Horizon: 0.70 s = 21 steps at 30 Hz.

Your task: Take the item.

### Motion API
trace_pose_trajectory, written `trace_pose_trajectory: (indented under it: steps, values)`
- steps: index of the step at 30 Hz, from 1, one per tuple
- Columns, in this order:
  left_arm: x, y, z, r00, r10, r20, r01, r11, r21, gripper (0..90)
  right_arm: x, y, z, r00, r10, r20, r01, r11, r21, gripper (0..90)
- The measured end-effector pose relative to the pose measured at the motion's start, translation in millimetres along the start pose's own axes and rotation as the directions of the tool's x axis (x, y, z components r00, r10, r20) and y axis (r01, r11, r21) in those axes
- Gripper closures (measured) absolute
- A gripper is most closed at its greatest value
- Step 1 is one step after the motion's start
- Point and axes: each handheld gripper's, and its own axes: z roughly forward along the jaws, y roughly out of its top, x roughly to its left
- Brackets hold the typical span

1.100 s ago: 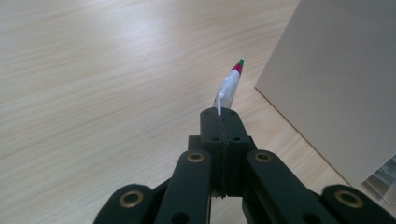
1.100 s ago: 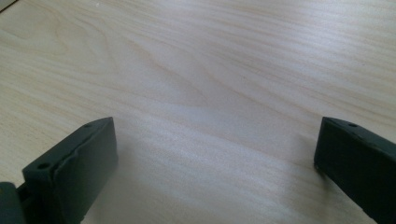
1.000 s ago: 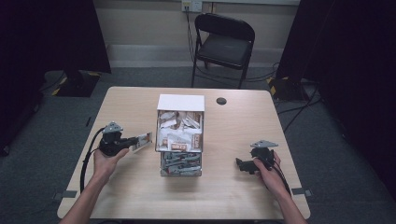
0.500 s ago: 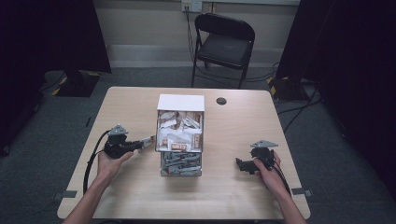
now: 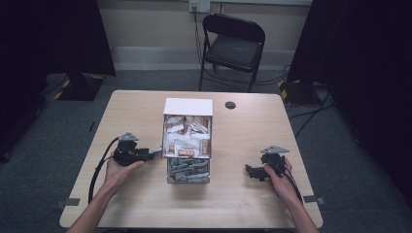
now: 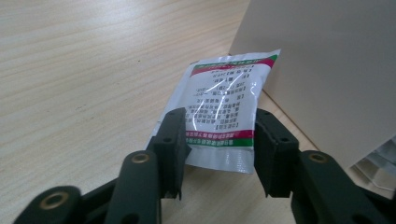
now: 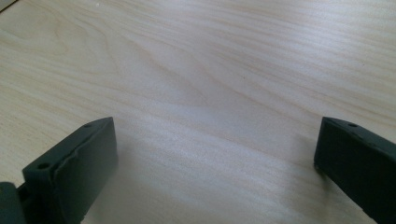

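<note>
Left claw (image 6: 217, 149) has just been opening; its jaws stand released either side of the packet (image 6: 224, 112), which lies on the tabletop (image 6: 84, 70) beside the box (image 5: 188, 141), at its nine o'clock. Right claw (image 7: 215, 172) gapes empty. Risk: withdrawing could snag and drag the packet.

We see a pale wooden table (image 5: 145, 204) — on it a white box (image 5: 188, 141) of packets, a small dark disc (image 5: 230, 105), and a sachet (image 6: 222, 116) lying just beside the box.
</note>
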Motion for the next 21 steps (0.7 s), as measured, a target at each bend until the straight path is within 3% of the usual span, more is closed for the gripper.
trace_pose_trajectory:
  steps: [8,11,16,21]
  values:
    - [0.6,-1.0,5.0,0.9998,-0.016,-0.011,0.016,0.9991,0.039,44.1,0.0,0.0,0.0,1.0000,-0.001,0.000,0.001,1.000,0.000,0.0]
    - [2.2,-1.2,4.7,0.9997,-0.023,-0.011,0.023,0.9991,0.035,40.6,0.0,0.0,0.0,1.0000,0.000,0.000,0.000,1.000,-0.001,0.0]
    - [5.8,-0.5,3.3,0.9987,-0.045,-0.024,0.045,0.9989,0.015,25.8,0.0,0.0,0.0,1.0000,-0.001,0.000,0.001,1.000,0.000,0.0]
    - [7.6,0.4,-2.7,0.9984,-0.041,-0.040,0.041,0.9991,-0.007,19.9,0.0,0.0,0.0,1.0000,0.000,0.000,0.000,1.000,0.000,0.0]
